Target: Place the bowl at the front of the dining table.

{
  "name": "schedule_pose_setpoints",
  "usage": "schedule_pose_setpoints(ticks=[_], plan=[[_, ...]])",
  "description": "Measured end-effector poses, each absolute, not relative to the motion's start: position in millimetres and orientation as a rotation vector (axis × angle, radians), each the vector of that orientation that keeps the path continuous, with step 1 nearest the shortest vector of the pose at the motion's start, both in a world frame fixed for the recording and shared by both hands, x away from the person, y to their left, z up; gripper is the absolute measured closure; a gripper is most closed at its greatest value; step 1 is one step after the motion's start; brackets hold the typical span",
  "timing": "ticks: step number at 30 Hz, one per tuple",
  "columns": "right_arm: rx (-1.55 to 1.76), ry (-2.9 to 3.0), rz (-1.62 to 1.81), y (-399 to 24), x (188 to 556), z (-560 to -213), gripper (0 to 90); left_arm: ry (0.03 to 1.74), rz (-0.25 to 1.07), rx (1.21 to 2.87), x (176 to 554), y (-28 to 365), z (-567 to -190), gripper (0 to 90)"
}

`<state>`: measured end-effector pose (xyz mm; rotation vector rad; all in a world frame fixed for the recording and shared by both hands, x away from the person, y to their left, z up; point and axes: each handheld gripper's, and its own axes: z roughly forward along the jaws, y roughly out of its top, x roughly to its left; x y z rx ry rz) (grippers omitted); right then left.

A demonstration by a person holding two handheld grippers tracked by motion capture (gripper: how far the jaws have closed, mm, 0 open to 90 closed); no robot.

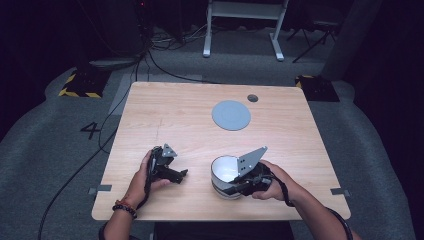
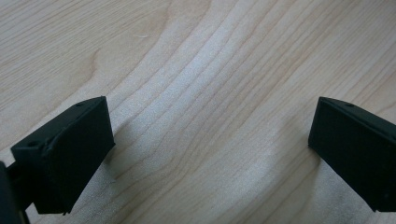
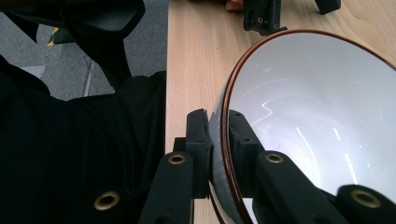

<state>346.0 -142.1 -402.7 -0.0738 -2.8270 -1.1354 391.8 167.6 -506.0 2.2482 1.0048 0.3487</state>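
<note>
Right-hand black two-jaw gripper (image 3: 218, 154) is pinching the wall of the white ceramic bowl with the thin brown rim (image 3: 327, 121), one jaw inside the bowl, one outside, pressed tight on the rim. From above, that bowl (image 1: 225, 174) is sitting near the person's edge of the pale wooden table (image 1: 165, 110), with the right gripper (image 1: 243, 186) clamped on the side of the bowl nearest the right hand (image 1: 272, 182).

Left of the bowl, the left black gripper (image 1: 176, 175) is lying low over bare wood, jaws spread wide and holding nothing; its own view (image 2: 205, 140) is showing just grain between them. Beyond the bowl, toward the far edge, a flat round grey disc (image 1: 231, 115) is lying, with a small dark round hole (image 1: 252, 98) just past it.

Risk now, as I judge it: glazed ceramic is slick, and a one-sided rim pinch is inviting the bowl to swing or slip if lifted fast. It is also sitting close to the table's near edge, so a slip could send it off.
</note>
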Motion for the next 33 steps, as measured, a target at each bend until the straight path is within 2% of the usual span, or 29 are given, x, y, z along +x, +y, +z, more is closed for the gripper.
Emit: schedule_pose_setpoints(ticks=[33], plan=[[-0.141, -2.761, -1.282, -153, 345, -396, 82.5, 1.010, 0.355, 2.245, 392, 167, -506, 0.2]])
